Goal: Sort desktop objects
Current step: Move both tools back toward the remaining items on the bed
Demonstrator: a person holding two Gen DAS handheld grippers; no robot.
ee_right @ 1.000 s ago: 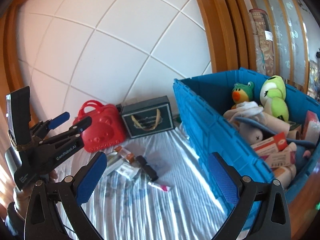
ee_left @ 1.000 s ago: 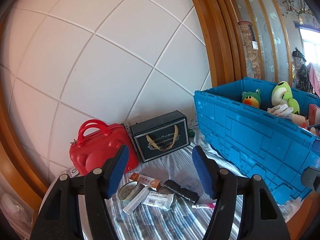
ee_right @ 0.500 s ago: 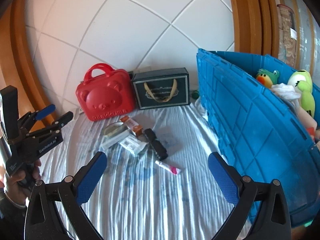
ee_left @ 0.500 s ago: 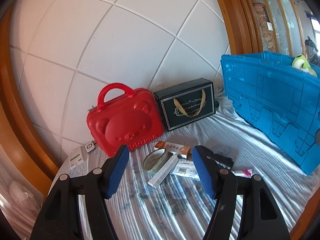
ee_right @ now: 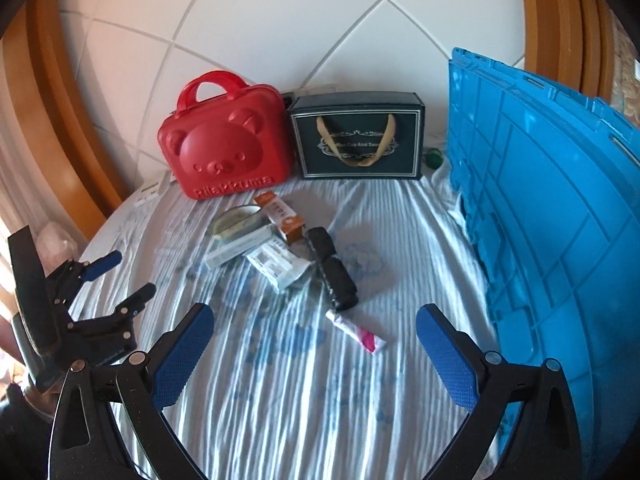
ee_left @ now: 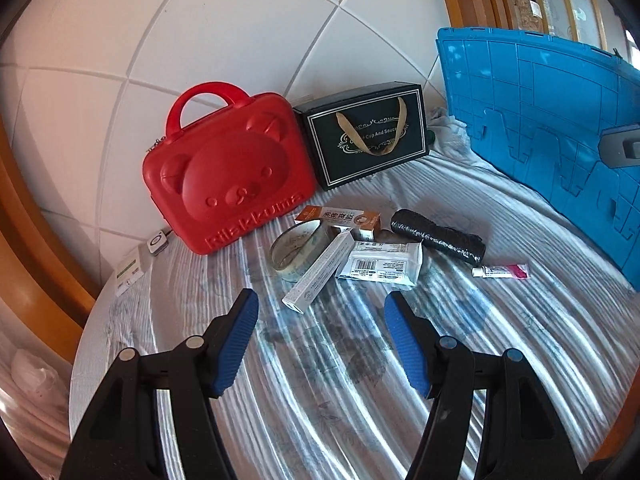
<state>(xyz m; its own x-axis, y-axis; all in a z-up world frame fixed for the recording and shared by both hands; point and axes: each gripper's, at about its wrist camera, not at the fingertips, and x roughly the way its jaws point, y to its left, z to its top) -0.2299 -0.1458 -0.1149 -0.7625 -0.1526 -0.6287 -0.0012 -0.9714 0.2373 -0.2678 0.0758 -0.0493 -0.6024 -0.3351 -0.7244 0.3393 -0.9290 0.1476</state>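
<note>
Small items lie in a heap on the striped cloth: a tape roll (ee_left: pixel 298 249), a long white box (ee_left: pixel 320 270), an orange-and-white box (ee_left: pixel 340 216), a white packet (ee_left: pixel 380 265), a black roll (ee_left: pixel 438 236) and a pink-and-white tube (ee_left: pixel 502 271). My left gripper (ee_left: pixel 320 314) hovers open just short of the long white box, nothing between its fingers. My right gripper (ee_right: pixel 314 328) stands open above the cloth, with the tube (ee_right: pixel 358 330) lying beyond its fingertips and the black roll (ee_right: pixel 332 268) farther on. The left gripper (ee_right: pixel 120 280) shows at the left edge of the right wrist view.
A red bear-faced case (ee_left: pixel 228 176) and a dark gift box (ee_left: pixel 368 136) stand against the tiled wall. A big blue crate (ee_left: pixel 560 128) walls off the right side. A white adapter (ee_left: pixel 130 270) lies at the table's left edge, beside a wooden frame.
Both grippers have come down and closer to the heap; the views tilted downward, so the crate's toys left sight. Neither gripper's opening changed.
</note>
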